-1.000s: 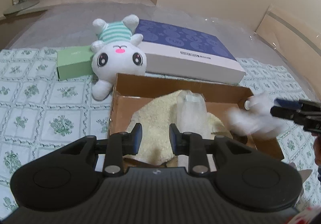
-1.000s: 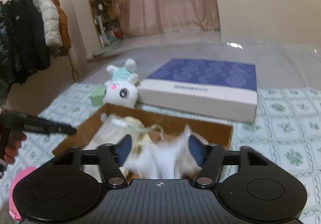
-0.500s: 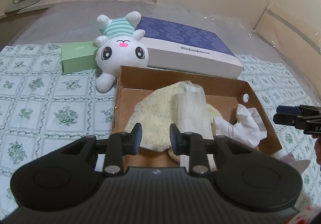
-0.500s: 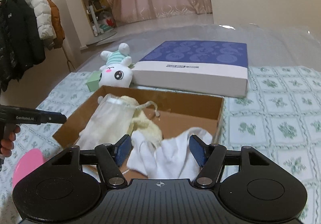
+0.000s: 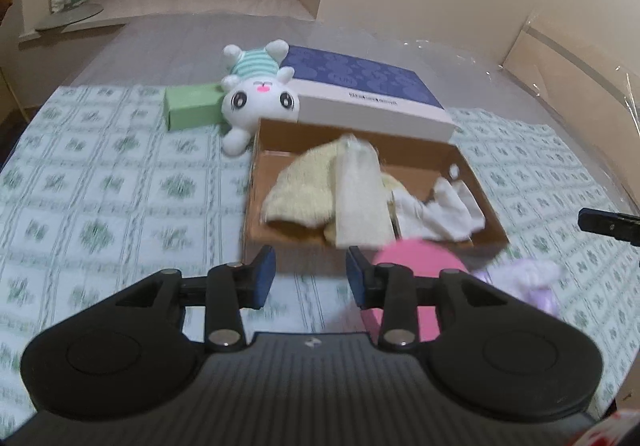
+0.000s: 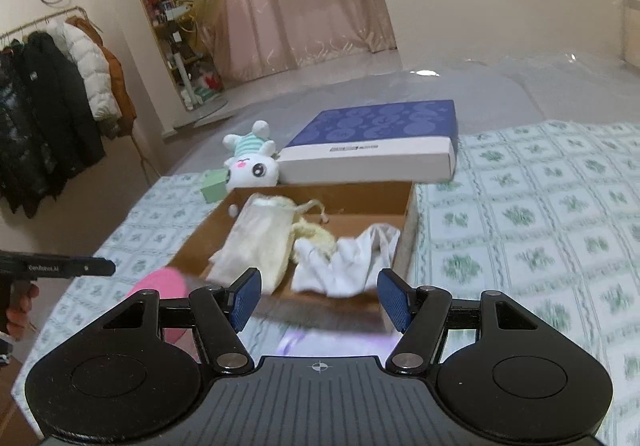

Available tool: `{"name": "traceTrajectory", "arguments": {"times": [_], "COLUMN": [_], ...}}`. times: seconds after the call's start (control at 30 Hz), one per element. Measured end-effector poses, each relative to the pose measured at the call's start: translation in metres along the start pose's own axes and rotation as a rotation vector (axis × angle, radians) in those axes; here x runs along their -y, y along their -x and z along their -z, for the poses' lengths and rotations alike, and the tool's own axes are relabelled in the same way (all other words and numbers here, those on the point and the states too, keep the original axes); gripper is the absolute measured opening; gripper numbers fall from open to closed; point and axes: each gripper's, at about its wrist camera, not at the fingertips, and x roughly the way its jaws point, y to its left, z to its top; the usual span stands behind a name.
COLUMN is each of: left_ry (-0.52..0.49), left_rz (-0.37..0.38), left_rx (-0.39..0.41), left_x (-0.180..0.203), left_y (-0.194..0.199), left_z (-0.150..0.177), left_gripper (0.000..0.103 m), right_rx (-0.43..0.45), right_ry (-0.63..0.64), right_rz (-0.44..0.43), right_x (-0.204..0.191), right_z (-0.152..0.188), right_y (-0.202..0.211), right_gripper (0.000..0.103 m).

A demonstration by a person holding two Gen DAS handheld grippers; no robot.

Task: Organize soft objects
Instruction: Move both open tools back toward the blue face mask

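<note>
A brown cardboard box lies on the bed and holds a cream fluffy cloth, a pale drawstring pouch and a white cloth. In front of the box lie a pink soft thing and a lilac soft thing. My left gripper hovers before the box, its jaws opening with nothing between them. My right gripper hangs open and empty above the box's near edge and the lilac thing.
A white bunny plush, a green carton and a flat blue-and-white box sit behind the cardboard box. The bed has a green-patterned sheet. Coats hang at the left; a hand holds the other gripper.
Both grippers have pulled back and up from the box. The white cloth left the right gripper and now lies in the box. The left jaws stand wider. Pink and lilac things came into view.
</note>
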Motion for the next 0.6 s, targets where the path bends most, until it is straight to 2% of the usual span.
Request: {"name": "traceTrajectory", "arguments": {"times": [0.43,0.6], "left_ry": [0.009,0.029], "left_rz": [-0.064,-0.043], "left_rx": [-0.016,-0.009], "left_x": [0.028,0.045], "left_y": [0.077,0.094], "left_z": [0.087,0.112], "left_gripper": [0.034,0.035], "right_rx": [-0.015,-0.032], "right_ry": [-0.108,-0.088], "right_rz": [0.019,0.022], "right_x": [-0.034,-0.055], "right_z": [0.082,0.103], "right_y": [0.070,0.081], "right_gripper": [0.064,0.064]}}
